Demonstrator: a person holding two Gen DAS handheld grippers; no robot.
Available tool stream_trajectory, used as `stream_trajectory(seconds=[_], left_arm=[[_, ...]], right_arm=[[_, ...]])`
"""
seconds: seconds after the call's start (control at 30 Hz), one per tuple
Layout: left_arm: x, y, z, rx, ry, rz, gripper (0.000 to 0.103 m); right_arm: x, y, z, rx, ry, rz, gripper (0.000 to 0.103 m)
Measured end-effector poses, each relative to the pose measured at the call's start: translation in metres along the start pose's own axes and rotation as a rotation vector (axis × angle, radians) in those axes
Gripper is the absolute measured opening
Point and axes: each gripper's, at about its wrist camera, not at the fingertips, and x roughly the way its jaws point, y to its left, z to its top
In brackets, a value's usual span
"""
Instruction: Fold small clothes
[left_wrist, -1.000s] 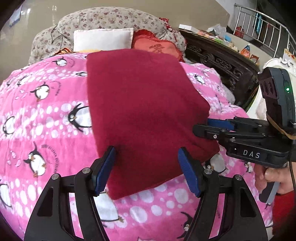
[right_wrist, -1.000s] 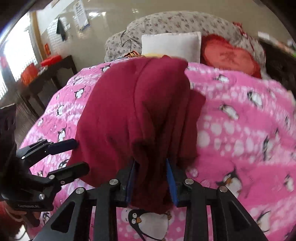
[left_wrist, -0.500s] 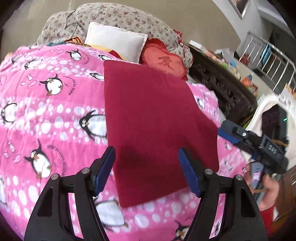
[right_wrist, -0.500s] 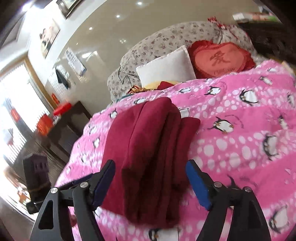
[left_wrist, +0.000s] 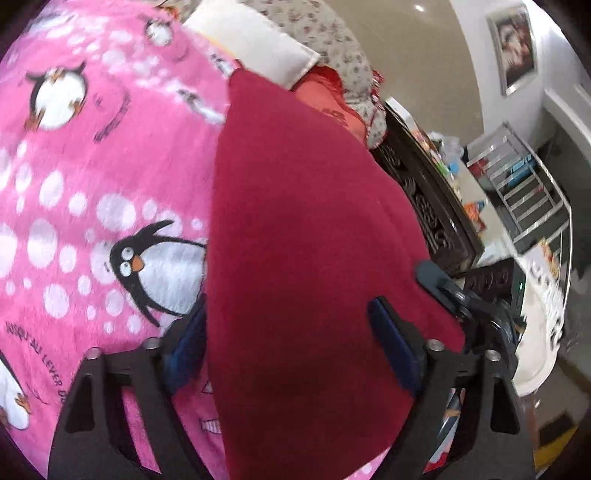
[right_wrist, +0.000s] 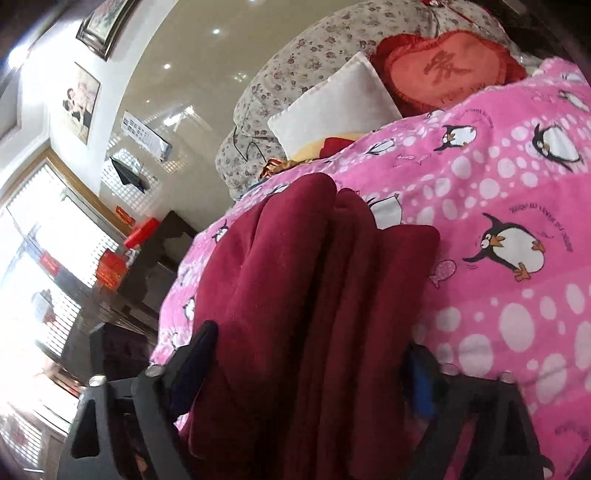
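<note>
A dark red cloth (left_wrist: 295, 221) lies folded on the pink penguin blanket (left_wrist: 74, 184). My left gripper (left_wrist: 290, 349) is open and low over the cloth's near end, which lies between its blue pads. One finger (left_wrist: 439, 284) of my right gripper shows at the cloth's right edge. In the right wrist view the cloth (right_wrist: 295, 277) is a stack of thick folds. My right gripper (right_wrist: 306, 373) straddles that stack and its jaws are closing. The folds fill the gap between them, and I see no firm pinch.
A white pillow (right_wrist: 332, 107), a red heart cushion (right_wrist: 443, 70) and a floral bolster sit at the bed's head. Dark carved wooden furniture (left_wrist: 424, 192) and a metal rack (left_wrist: 524, 184) stand past one side of the bed, a dark table (right_wrist: 155, 258) past the other.
My right gripper let go of the pinched fold and opened wide; the cloth dropped flat. Both grippers rolled and moved in closer over the cloth's ends.
</note>
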Motion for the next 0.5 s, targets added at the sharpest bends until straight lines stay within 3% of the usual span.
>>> stream_trajectory(seconds=[0.07, 0.13, 0.33, 0.43, 0.5], left_arm=[[-0.011, -0.009, -0.002, 0.033, -0.004, 0.017, 0.066], [-0.026, -0.017, -0.003, 0.063, 0.001, 0.018, 0.063], [-0.101, -0.040, -0.021, 0.138, -0.032, 0.077, 0.063], [-0.130, -0.035, -0.042, 0.144, -0.012, 0.158, 0.063], [-0.139, -0.025, -0.061, 0.147, 0.000, 0.228, 0.063]], right_arm=[[-0.008, 0.010, 0.000, -0.021, -0.009, -0.011, 0.057], [-0.019, 0.023, -0.001, -0.030, -0.015, 0.009, 0.053], [-0.044, 0.078, -0.030, -0.063, 0.016, 0.098, 0.052], [-0.044, 0.095, -0.061, -0.055, 0.058, 0.123, 0.053], [-0.029, 0.106, -0.086, -0.112, 0.116, 0.086, 0.057]])
